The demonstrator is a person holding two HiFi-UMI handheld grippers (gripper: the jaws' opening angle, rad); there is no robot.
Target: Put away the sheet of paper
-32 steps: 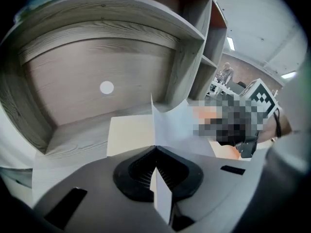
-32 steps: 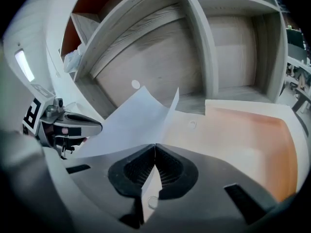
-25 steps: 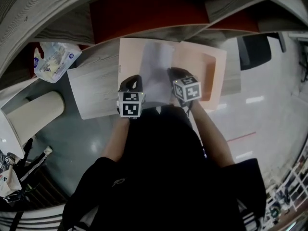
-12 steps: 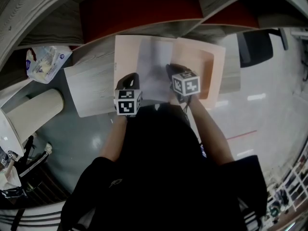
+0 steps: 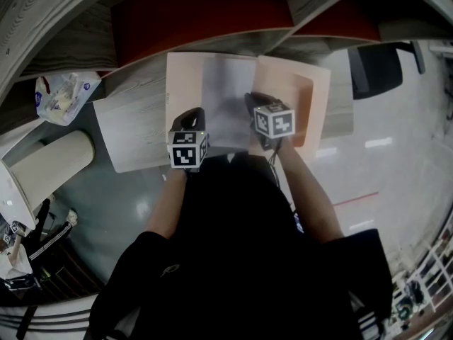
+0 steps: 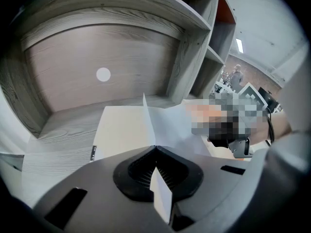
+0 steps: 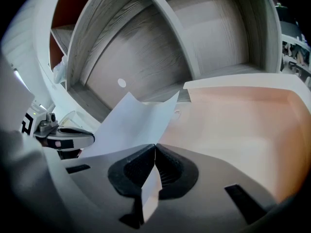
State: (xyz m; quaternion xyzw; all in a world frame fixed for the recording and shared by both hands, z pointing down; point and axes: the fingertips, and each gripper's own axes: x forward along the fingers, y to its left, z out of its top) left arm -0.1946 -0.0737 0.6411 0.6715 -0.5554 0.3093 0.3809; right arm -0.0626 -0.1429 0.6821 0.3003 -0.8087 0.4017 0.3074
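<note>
Keeps left gripper and right gripper clamped on the 6 o'clock edge of the sheet of paper, lowering it slightly over the peach tray on the bench, so probably nearly stowed.

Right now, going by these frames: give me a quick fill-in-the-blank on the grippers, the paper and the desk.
1. The left gripper and the right gripper are both shut on the same thin white sheet of ____.
2. In the head view the sheet overlaps the flat peach-coloured tray, which lies on the ____-grain desk.
3. In the head view the crumpled clear plastic bag lies off the desk's ____ end.

Missing words: paper; wood; left.
</note>
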